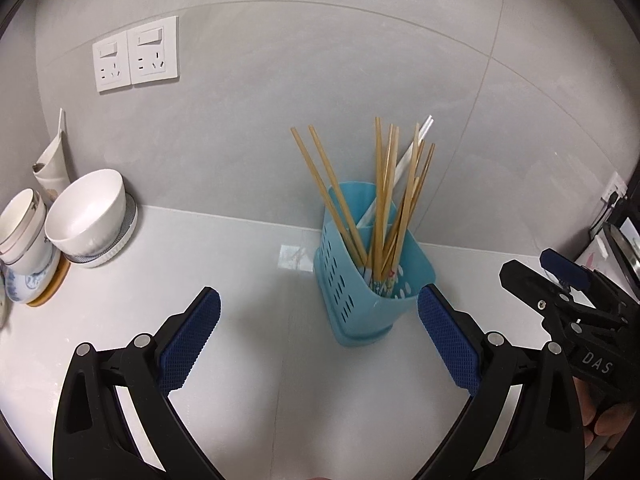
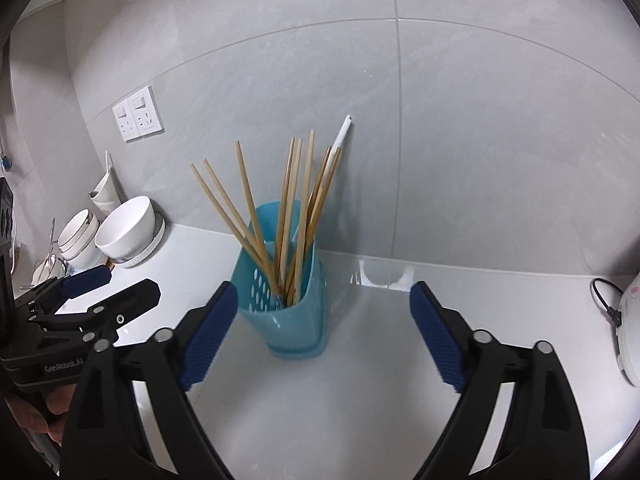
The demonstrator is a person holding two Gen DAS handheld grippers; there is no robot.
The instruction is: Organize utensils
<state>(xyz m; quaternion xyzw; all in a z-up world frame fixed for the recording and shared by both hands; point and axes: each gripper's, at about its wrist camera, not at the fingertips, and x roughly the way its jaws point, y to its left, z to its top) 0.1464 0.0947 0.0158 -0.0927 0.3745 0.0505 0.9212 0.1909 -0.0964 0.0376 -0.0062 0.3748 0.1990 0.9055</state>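
A blue perforated utensil holder (image 1: 370, 276) (image 2: 286, 300) stands on the white counter against the grey tiled wall. Several wooden chopsticks (image 1: 384, 196) (image 2: 288, 208) lean inside it, along with a white utensil handle (image 1: 412, 152) (image 2: 340, 140). My left gripper (image 1: 320, 312) is open, hovering in front of the holder with nothing between its blue pads. My right gripper (image 2: 324, 304) is open too, jaws wide on either side of the holder's near face without touching it. Each gripper shows at the edge of the other's view, the right gripper (image 1: 560, 280) and the left gripper (image 2: 108, 284).
White bowls (image 1: 88, 216) (image 2: 126, 228) and cups (image 1: 22, 228) are stacked at the left on a plate and a wooden coaster. Wall sockets (image 1: 136, 56) sit above them. A white appliance (image 2: 630, 332) with a black cord stands at the right edge.
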